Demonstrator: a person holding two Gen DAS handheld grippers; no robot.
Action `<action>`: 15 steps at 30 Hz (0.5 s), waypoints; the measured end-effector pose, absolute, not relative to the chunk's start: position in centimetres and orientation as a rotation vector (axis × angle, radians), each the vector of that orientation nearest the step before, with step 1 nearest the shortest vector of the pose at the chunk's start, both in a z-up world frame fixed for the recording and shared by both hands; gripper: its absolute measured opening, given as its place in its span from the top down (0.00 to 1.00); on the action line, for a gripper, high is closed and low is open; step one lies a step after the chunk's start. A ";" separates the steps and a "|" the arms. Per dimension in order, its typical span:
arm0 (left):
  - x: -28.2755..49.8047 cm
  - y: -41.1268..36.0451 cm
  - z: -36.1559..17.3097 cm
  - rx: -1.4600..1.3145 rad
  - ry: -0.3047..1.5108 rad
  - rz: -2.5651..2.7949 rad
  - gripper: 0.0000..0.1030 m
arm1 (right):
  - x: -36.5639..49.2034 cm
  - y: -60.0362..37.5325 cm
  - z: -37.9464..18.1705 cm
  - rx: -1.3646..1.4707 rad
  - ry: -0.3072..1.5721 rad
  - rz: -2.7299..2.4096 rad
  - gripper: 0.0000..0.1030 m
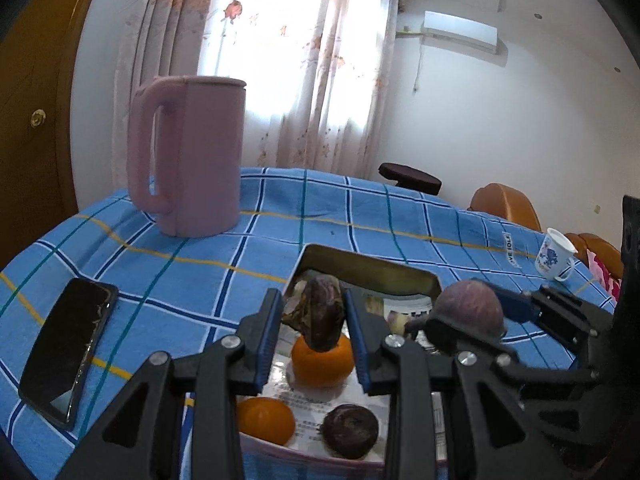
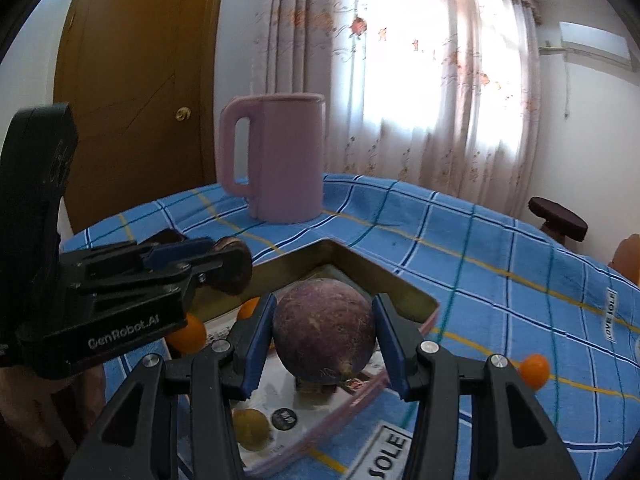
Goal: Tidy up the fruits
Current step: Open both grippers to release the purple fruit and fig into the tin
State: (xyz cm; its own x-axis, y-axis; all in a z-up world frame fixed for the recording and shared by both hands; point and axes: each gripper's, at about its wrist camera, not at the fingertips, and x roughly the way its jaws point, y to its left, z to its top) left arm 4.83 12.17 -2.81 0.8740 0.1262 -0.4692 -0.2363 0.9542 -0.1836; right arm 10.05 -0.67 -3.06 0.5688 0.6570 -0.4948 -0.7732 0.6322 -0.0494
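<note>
Left gripper (image 1: 314, 338): fingers clamping a shrivelled fruit (image 1: 318, 312) over the tray (image 1: 368, 266), frame centre.
Right gripper (image 2: 322, 346): fingers gripping a purple fruit (image 2: 324, 338) above the tray.
Progress: oranges (image 1: 322, 362) already lying in the tray; one orange (image 2: 534, 370) still waiting on the counter (image 2: 500, 280), lower right.

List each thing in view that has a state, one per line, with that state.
left gripper: shut on the wrinkled dark fruit, held above the tray.
right gripper: shut on the round purple fruit, above the tray.
tray: open, holding loose fruit.
orange in tray: lying loose under the held fruit.
small orange fruit: outside the tray, on the tablecloth.
pink kettle: upright, lid shut.
phone: flat, screen dark.
cup: tilted.
</note>
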 end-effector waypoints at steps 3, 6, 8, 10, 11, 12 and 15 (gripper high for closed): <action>5.0 12.6 -3.2 -0.242 0.488 0.196 0.67 | 10.0 0.1 -3.6 -0.292 0.475 0.866 0.50; 5.1 12.8 -3.5 -0.245 0.501 0.202 0.67 | 9.8 0.7 -4.1 -0.301 0.484 0.875 0.50; 5.2 13.0 -3.6 -0.246 0.506 0.207 0.67 | 9.7 1.0 -4.3 -0.308 0.490 0.881 0.50; 5.3 13.2 -3.7 -0.246 0.510 0.210 0.67 | 9.7 1.3 -4.5 -0.317 0.495 0.886 0.50; 5.3 13.2 -3.8 -0.246 0.512 0.212 0.67 | 9.7 1.5 -4.6 -0.324 0.503 0.888 0.50; 5.3 13.2 -3.8 -0.245 0.515 0.212 0.67 | 9.8 1.6 -4.7 -0.325 0.507 0.890 0.50; 5.4 13.3 -3.9 -0.248 0.527 0.214 0.67 | 9.9 1.8 -4.7 -0.328 0.513 0.892 0.50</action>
